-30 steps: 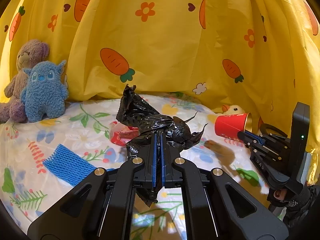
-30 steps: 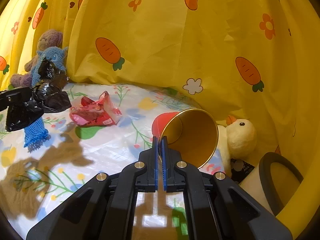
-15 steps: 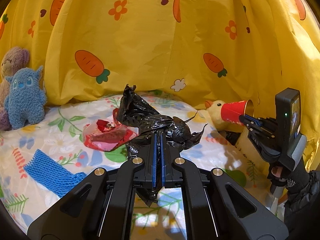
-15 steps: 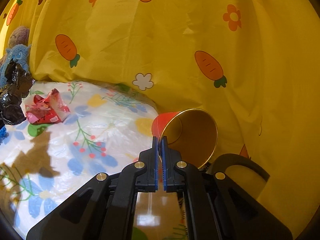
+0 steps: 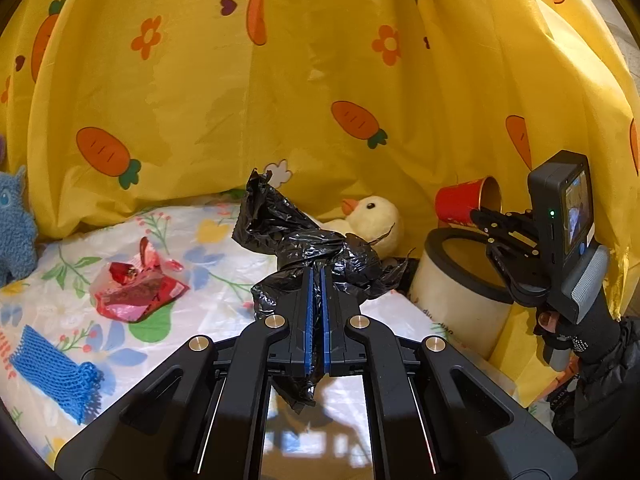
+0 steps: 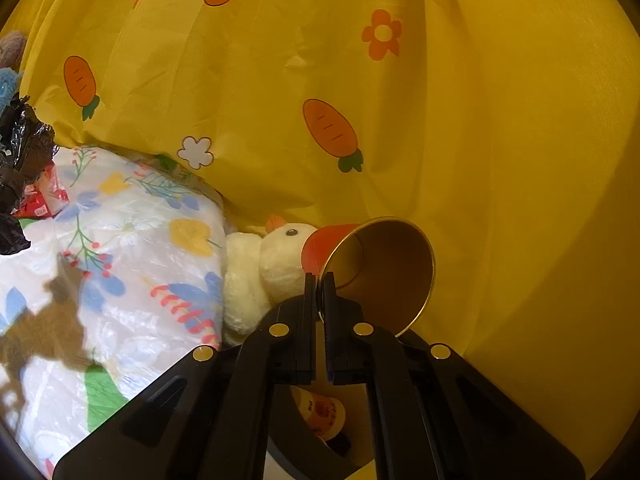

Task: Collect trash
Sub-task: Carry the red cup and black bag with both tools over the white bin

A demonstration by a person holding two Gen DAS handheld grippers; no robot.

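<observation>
From the left wrist, the left gripper point(image 5: 316, 312) pinches a black bag point(image 5: 304, 240) above the bed; carry it right to the bin point(image 5: 460, 280). From the right wrist, the right gripper point(image 6: 319, 320) pinches the cup point(image 6: 380, 268) rim above the bin; centre it, then release.

Right claw point(image 6: 319, 286) clamps red cup point(image 6: 376, 272) rim, beside plush duck point(image 6: 272, 268), above bin point(image 6: 304, 444).

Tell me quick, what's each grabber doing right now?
Left gripper: shut on the crumpled black plastic bag.
Right gripper: shut on the rim of the red paper cup.
</observation>
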